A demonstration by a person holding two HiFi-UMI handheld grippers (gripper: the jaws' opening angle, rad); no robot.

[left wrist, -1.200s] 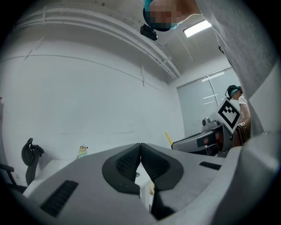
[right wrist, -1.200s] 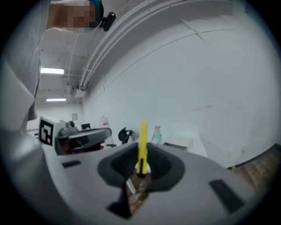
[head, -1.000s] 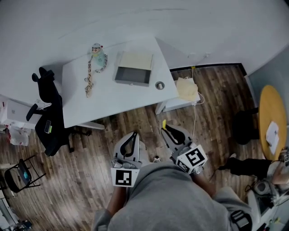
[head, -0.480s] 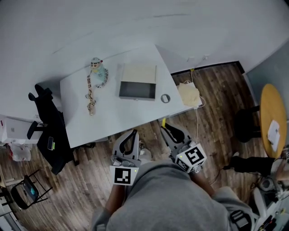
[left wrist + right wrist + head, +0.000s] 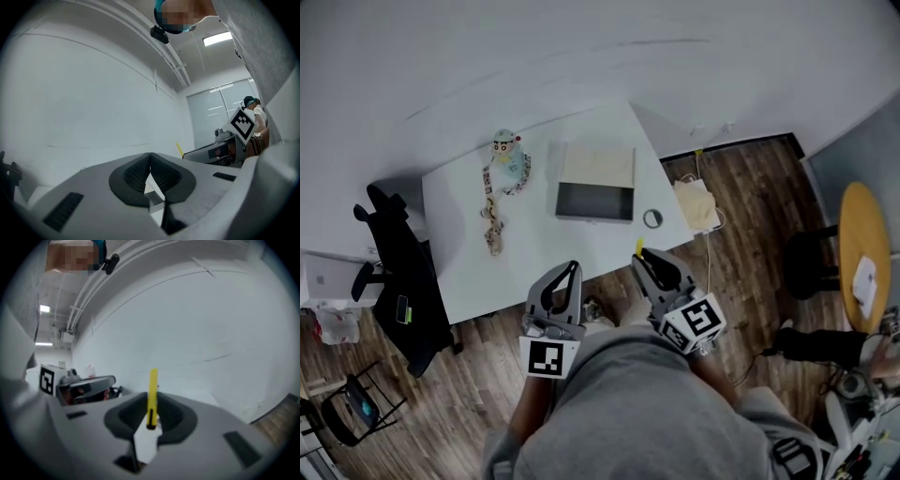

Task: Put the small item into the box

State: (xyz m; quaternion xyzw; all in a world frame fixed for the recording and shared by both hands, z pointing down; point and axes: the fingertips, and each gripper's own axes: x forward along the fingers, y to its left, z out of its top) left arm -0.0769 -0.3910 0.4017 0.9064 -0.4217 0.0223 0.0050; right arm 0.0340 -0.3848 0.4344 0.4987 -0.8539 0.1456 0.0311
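Well, the person stands at the near edge of a white table [image 5: 534,258], a gripper in each hand, both held low and short of the box [image 5: 595,184]. The box is open and shallow. It has a dark inside and a pale flap folded back on its far side, and it sits toward the right end of the table. A small ring [image 5: 652,217] lies flat on the tabletop just right of the box's near corner, not touching it and close to the table edge.

The left gripper [image 5: 573,267] sits nearer the person than the box and a little to its left. Its dark pads are pressed together at the tips with nothing between them.

The right gripper [image 5: 641,259] is on the near side of the box, below the ring, and it pinches a thin yellow strip [image 5: 152,394] that stands up past its jaw tips.

Left of the box stands a small toy figure [image 5: 506,148], and a beaded string [image 5: 492,211] trails from it toward the near edge. Further left, off the table, is a black chair [image 5: 398,272]. Right of the box, down on the wooden floor [image 5: 750,216], lies a cream bundle [image 5: 696,204].
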